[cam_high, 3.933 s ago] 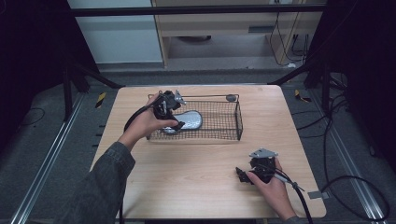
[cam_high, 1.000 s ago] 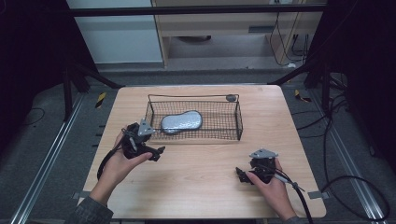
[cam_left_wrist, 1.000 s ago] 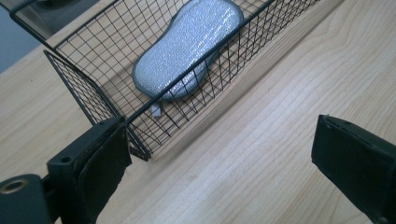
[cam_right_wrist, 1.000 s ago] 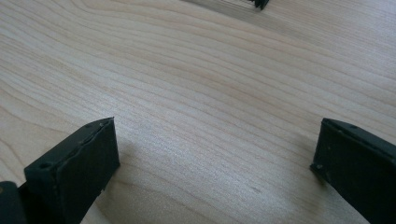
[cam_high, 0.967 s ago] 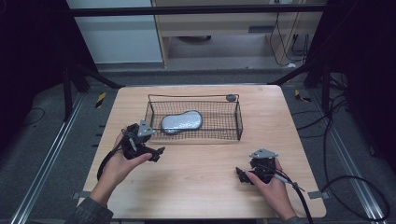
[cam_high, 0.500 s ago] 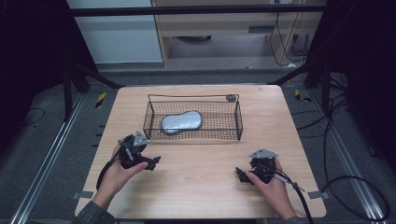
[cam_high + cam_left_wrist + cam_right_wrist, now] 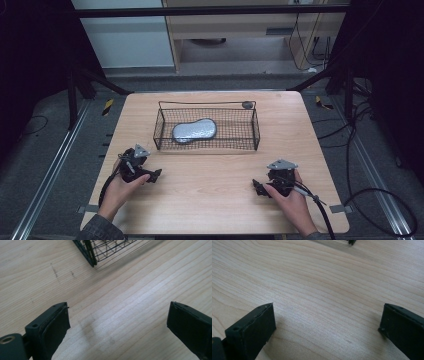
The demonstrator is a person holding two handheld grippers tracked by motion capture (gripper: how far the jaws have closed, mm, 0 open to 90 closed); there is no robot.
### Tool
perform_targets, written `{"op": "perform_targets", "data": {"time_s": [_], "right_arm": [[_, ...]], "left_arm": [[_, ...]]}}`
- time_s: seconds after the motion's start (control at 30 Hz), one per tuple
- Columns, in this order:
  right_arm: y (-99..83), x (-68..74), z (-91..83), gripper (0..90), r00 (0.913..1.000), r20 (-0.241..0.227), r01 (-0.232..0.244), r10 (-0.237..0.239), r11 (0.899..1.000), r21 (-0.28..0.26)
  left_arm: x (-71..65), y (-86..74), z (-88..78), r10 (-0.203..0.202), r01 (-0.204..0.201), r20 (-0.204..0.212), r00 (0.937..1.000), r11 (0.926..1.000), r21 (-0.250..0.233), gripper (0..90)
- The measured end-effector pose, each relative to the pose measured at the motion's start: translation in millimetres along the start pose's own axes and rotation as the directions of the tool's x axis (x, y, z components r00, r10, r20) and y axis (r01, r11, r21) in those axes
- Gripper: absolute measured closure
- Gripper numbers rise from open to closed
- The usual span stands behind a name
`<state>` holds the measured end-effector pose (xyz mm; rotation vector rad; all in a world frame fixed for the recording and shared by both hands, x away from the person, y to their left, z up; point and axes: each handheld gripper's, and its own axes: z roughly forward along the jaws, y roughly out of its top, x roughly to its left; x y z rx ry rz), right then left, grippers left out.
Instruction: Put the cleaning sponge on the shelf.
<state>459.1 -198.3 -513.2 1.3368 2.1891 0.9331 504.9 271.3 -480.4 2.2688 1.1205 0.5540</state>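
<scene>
The silvery, bean-shaped foil pouch [image 7: 194, 131] lies flat in the black wire mesh basket [image 7: 256, 131], ahead of the left gripper [image 7: 151, 175] and well apart from it. That gripper's jaws have just been opening slightly and stand spread over bare wooden table [image 7: 130, 302], nothing between them. The right gripper [image 7: 258, 188] rests equally spread and empty. Placing looks finished; next, probably only parking both hands.

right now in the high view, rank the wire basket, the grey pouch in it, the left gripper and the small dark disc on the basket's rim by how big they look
1. wire basket
2. grey pouch
3. left gripper, about the pouch's size and nearer the camera, so that order is unsure
4. small dark disc
</scene>
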Motion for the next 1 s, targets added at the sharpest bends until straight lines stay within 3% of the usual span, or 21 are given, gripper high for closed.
{"op": "perform_targets", "data": {"time_s": [0.5,0.53,0.7,0.77,1.0], "right_arm": [[0.3,0.0,-0.2,0.4,1.0000,-0.005,-0.002,0.002,1.000,0.001],[0.2,0.0,0.0,0.4,1.0000,-0.002,-0.001,0.001,1.000,0.001],[0.2,0.0,-0.1,0.4,1.0000,-0.003,-0.002,0.002,1.000,0.001],[0.2,0.0,-0.1,0.4,1.0000,-0.003,-0.002,0.002,1.000,0.001],[0.2,-0.3,0.2,0.4,1.0000,-0.002,0.003,-0.003,1.000,-0.001]], "left_arm": [[13.5,-10.1,14.3,-0.060,0.060,-0.004,0.9982,0.9980,-0.017,2.8],[15.1,-11.5,17.2,-0.082,0.082,-0.005,0.9966,0.9965,-0.017,1.7],[19.7,-17.2,21.0,-0.120,0.122,0.036,0.9921,0.9910,-0.056,0.0],[19.5,-21.0,21.5,-0.123,0.126,0.032,0.9918,0.9878,-0.092,0.0],[19.7,-21.4,21.6,-0.121,0.124,0.031,0.9921,0.9876,-0.096,0.0]]}}
